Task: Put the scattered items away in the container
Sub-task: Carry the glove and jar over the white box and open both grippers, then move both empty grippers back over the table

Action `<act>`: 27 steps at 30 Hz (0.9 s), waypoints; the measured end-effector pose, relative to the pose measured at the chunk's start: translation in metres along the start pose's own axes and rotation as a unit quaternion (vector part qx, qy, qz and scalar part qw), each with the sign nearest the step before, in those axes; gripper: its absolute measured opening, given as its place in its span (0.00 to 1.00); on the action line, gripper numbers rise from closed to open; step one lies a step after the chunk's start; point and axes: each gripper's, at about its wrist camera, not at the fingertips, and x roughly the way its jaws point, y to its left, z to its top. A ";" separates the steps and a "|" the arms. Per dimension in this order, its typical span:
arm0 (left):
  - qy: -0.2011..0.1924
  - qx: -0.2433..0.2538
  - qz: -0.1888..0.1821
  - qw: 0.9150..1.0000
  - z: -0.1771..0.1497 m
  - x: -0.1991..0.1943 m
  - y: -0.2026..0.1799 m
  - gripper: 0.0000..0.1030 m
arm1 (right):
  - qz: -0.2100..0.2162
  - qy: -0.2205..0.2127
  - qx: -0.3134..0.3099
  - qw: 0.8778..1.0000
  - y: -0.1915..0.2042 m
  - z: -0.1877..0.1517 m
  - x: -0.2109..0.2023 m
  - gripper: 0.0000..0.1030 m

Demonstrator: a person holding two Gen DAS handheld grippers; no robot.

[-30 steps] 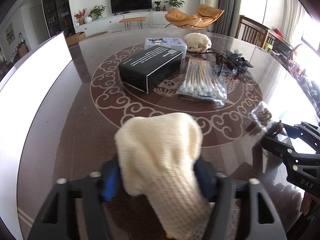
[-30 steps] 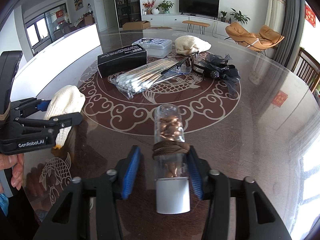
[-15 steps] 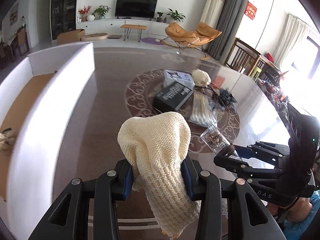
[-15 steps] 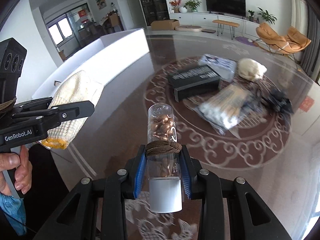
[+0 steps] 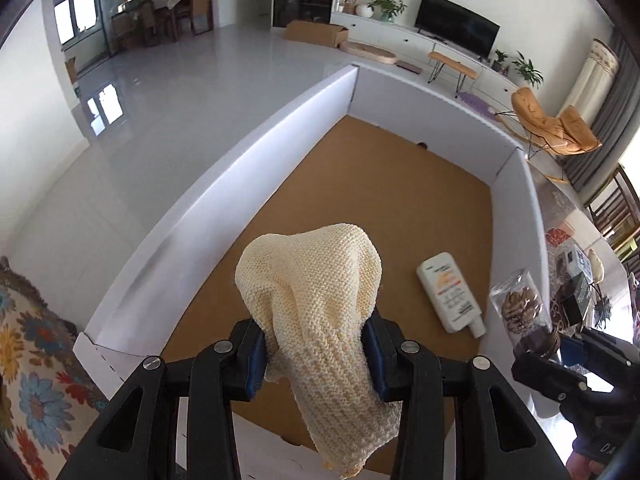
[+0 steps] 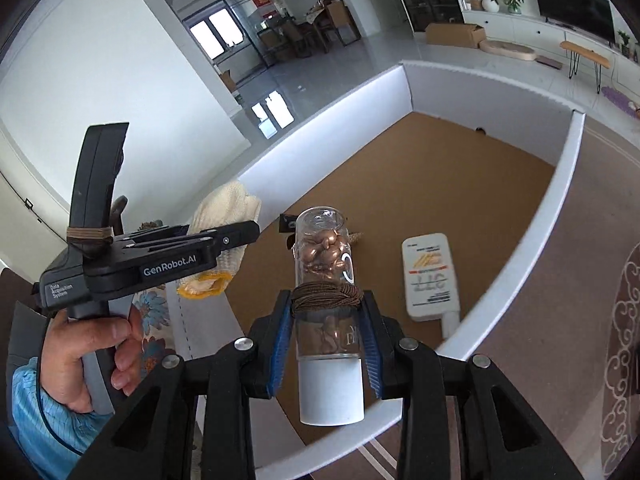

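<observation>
Left wrist: left gripper is clamped on the cream knit glove, which bulges up past the pads with its cuff hanging toward the camera. Glove sits over the near end of the box, brown floor straight below and ahead, so I judge a plain release would land it inside. White bottle already lies flat on the box floor, right of the glove, long axis running away from camera, cap near; label print too small to read here. Right gripper is at the right edge, over or just outside the right wall; I can't tell which.

Right wrist: right gripper is clenched on the glass vial with brown twine round its neck and copper capsules inside. Vial axis runs along the fingers, white cap toward camera. It hangs over the near corner; box floor ahead. Bottle lies just right of it, its label print unreadable. Left gripper reads "GenRobot.AI"; its grip reads "Data Acquisition System". It's further left, near the left wall. Both loads look about equally close to the drop.
</observation>
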 end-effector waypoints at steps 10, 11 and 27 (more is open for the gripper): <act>0.041 -0.006 0.036 0.998 -0.009 0.025 0.003 0.83 | 0.018 0.059 -0.024 0.998 0.017 0.000 0.037 0.49; 0.038 -0.005 0.033 0.999 -0.010 0.023 0.001 0.83 | 0.011 0.045 -0.030 0.999 0.017 -0.001 0.030 0.49; -0.050 0.154 -0.088 0.983 -0.076 -0.041 -0.197 0.84 | -0.165 -0.141 0.014 0.976 -0.139 -0.168 -0.146 0.49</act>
